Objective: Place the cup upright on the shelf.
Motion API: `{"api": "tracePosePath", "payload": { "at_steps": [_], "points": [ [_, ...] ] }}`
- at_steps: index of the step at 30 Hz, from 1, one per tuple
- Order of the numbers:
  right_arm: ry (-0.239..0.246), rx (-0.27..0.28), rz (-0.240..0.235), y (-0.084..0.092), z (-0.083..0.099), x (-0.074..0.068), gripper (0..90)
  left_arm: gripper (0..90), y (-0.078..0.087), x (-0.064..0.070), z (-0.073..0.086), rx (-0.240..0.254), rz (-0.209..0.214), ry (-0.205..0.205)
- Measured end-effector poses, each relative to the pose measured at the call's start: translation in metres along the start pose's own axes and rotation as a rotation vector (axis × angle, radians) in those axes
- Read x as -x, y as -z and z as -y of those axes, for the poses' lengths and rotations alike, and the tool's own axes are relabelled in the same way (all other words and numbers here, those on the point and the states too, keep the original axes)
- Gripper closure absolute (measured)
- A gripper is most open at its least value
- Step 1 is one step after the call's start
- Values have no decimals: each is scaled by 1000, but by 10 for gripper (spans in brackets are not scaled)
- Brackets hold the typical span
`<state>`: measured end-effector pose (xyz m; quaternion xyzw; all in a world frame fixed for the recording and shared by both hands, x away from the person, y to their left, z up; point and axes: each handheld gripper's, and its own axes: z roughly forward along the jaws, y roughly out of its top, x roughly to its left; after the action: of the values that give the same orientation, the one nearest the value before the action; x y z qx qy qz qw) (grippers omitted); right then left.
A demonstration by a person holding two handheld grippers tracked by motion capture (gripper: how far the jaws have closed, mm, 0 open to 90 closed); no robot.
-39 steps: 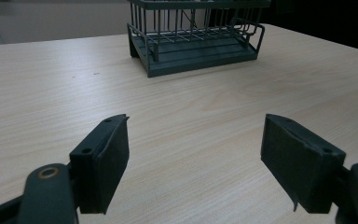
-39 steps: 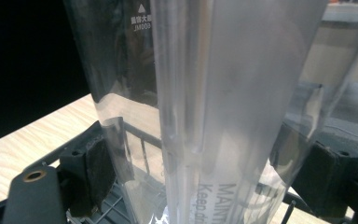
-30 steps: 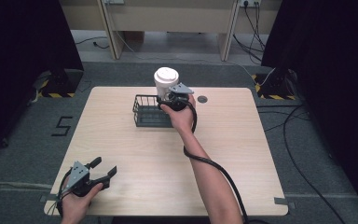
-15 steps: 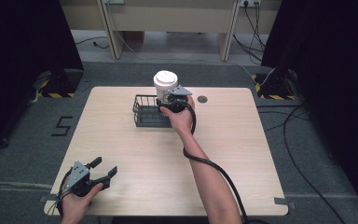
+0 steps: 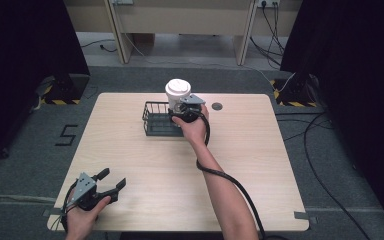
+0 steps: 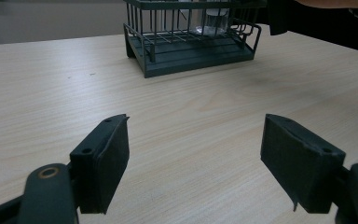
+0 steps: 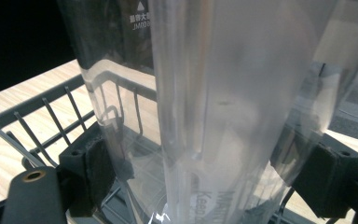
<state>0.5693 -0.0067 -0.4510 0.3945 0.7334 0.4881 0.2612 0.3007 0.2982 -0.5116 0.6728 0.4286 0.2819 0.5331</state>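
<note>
High view looked down on a pale wooden counter (image 5: 260, 165) with a person's two forearms entering from the bottom edge. The right tongs (image 5: 178, 111) reached to the far middle of the counter, where they clasped a tall clear plastic cup (image 5: 177, 95) with a white lid. The cup stood upright over the right end of a dark wire basket (image 5: 155, 120), its base low inside the basket or touching it; which could not be told. A small dark round spot (image 5: 217, 106) sat on the counter just right of the hand.

Right gripper view showed the cup (image 7: 223, 107) close up, frosted and see-through, with faint printed lettering. Both black pads pressed against its lower sides, and the basket's wire rim (image 7: 42, 112) curved behind it at the left.

At the near left corner of the counter, the left tongs (image 5: 111, 182) rested in the person's left hand, spread wide and holding nothing. Left gripper view showed those tongs (image 6: 196, 163) parted over bare wood, well apart from the basket (image 6: 191, 37), which stood farther off across the counter.
</note>
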Motion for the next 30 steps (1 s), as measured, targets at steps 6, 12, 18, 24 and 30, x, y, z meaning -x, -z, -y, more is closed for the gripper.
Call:
{"api": "tracePosePath", "payload": {
  "at_steps": [6,12,18,24,30],
  "points": [
    [10,-6,2,-1,0,0,182,230,0,0,0,0,2,-1],
    [13,-15,0,-1,0,-1,180,231,0,0,0,-2,2,-3],
    [9,-28,-2,0,-1,-2,171,231,-1,1,0,-4,3,-3],
    [25,-34,2,4,0,-2,155,230,-1,1,0,-4,7,-3],
    [12,-29,0,11,1,-2,154,230,-2,1,0,-6,8,-6]
  ]
}}
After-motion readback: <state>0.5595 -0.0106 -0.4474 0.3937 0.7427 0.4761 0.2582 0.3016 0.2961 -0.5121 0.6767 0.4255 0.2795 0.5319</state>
